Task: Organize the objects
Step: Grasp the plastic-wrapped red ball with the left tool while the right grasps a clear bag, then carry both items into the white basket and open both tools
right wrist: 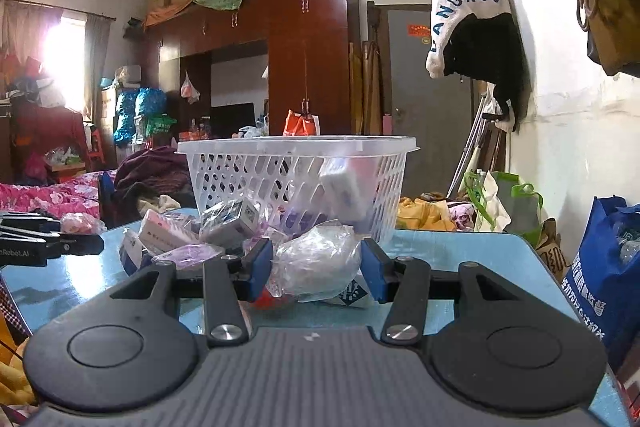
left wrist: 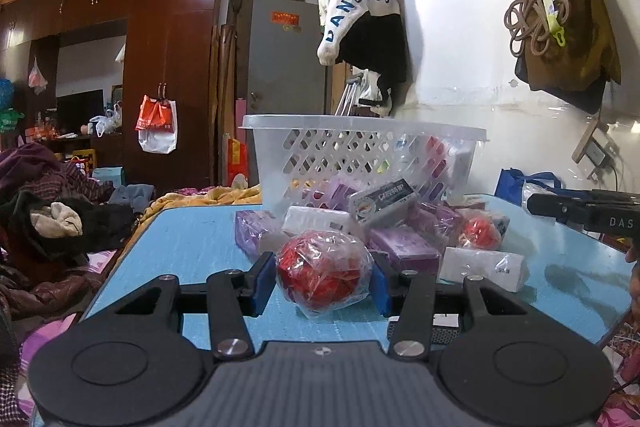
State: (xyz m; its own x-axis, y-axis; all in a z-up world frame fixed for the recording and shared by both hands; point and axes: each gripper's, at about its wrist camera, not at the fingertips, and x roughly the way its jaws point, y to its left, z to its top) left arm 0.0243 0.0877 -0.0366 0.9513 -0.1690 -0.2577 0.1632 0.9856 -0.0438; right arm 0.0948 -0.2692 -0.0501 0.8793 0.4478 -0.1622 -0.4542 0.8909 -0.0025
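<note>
A red ball in crinkled clear wrap (left wrist: 323, 270) sits on the blue table (left wrist: 192, 239) between the blue pads of my left gripper (left wrist: 322, 281), which is shut on it. Behind it lies a heap of purple, white and grey boxes (left wrist: 384, 223) with a second wrapped red ball (left wrist: 480, 231). A clear plastic basket (left wrist: 360, 131) holding several packets stands at the table's far end. My right gripper (right wrist: 317, 269) is shut on a crumpled clear plastic wrap (right wrist: 316, 259); something red (right wrist: 272, 299) shows under it. The basket (right wrist: 296, 146) stands just beyond.
The right gripper's black fingers (left wrist: 576, 209) reach in from the right edge; the left gripper (right wrist: 48, 245) shows at the left. A white packet (right wrist: 354, 294) lies under the right pad. Clothes (left wrist: 56, 223) are heaped left of the table; a blue bag (right wrist: 604, 279) stands right.
</note>
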